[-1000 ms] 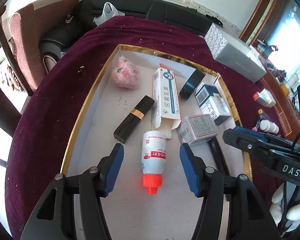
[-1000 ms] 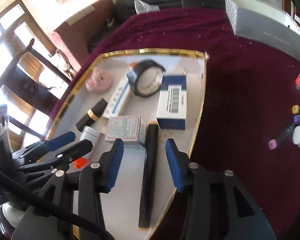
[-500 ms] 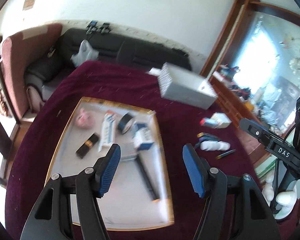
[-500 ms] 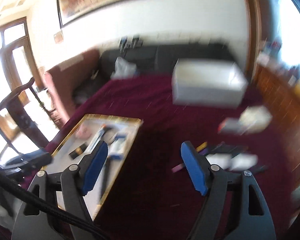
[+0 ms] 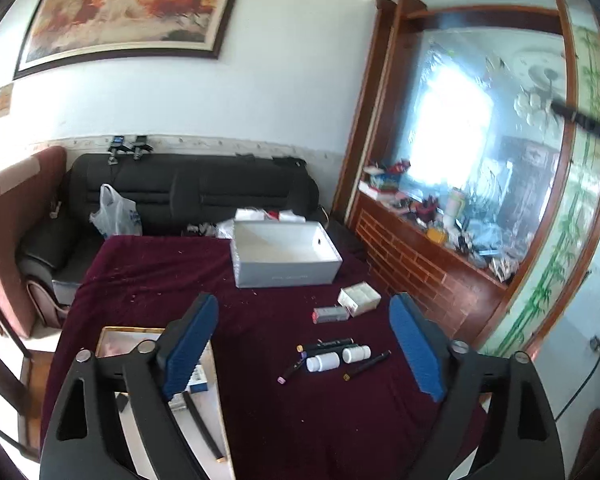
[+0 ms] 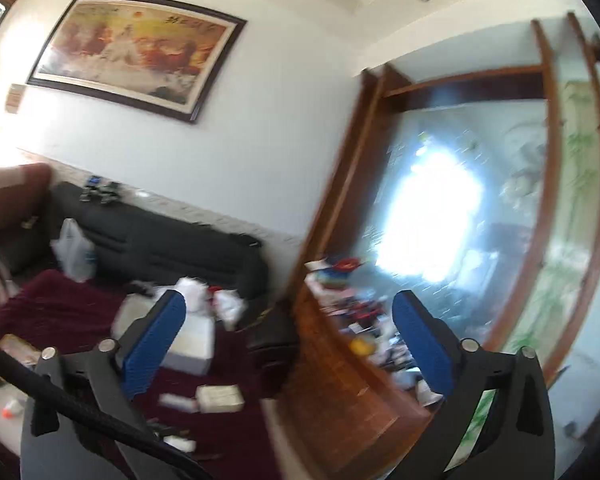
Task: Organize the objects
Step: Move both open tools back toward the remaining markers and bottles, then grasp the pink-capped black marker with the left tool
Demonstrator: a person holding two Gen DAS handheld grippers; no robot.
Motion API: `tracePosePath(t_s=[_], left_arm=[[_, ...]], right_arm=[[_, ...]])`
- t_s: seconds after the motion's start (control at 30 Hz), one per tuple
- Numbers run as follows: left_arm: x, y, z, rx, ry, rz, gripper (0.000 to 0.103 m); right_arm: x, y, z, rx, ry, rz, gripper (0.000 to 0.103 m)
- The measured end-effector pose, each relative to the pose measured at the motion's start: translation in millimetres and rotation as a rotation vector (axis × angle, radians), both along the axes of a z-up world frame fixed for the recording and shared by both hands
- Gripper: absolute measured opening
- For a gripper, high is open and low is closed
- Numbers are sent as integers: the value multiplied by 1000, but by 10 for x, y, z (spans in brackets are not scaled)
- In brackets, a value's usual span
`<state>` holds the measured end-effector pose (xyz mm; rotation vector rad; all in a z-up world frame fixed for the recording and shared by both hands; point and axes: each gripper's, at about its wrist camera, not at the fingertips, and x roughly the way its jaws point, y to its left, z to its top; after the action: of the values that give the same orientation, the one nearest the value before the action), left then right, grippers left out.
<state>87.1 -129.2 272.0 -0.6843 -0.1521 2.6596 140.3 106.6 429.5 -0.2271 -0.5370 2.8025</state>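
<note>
Both grippers have lifted away from the gold-rimmed tray, jaws having just been opening, nothing between them.

Left wrist view, left to right: the tray sits at lower left behind the left gripper, whose jaws stand wide and empty; the open grey box lies upper centre on the maroon surface; two white bottles and markers lie lower centre. Right wrist view is blurred: the right gripper appears wide and empty, facing the room.
</note>
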Motion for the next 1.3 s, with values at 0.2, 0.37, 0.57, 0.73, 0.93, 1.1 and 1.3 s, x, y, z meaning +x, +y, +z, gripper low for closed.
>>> tracePosePath(t_s=[0.2, 0.37, 0.57, 0.73, 0.93, 1.1, 1.3], left_arm=[[-679, 531, -837, -35, -225, -91, 85], [-1117, 848, -1731, -188, -336, -119, 84], [-1440, 1028, -2311, -346, -374, -137, 73], [-1652, 1170, -2674, -428, -434, -175, 56], [-1763, 1455, -2899, -463, -437, -221, 56], [-1812, 1533, -2864, -394, -490, -191, 16], [-1459, 1329, -2816, -340, -519, -138, 11]], right_arm=[[-472, 484, -631, -235, -244, 122, 103], [-1162, 495, -2184, -433, -519, 240, 103], [-1569, 517, -3463, -767, -596, 370, 103], [-1885, 769, -4084, -1022, -584, 373, 103], [-2020, 974, -4465, -1100, -566, 359, 103], [-1991, 1087, -4557, -1161, -566, 388, 103], [-2031, 1080, -4603, -1150, -572, 410, 103]])
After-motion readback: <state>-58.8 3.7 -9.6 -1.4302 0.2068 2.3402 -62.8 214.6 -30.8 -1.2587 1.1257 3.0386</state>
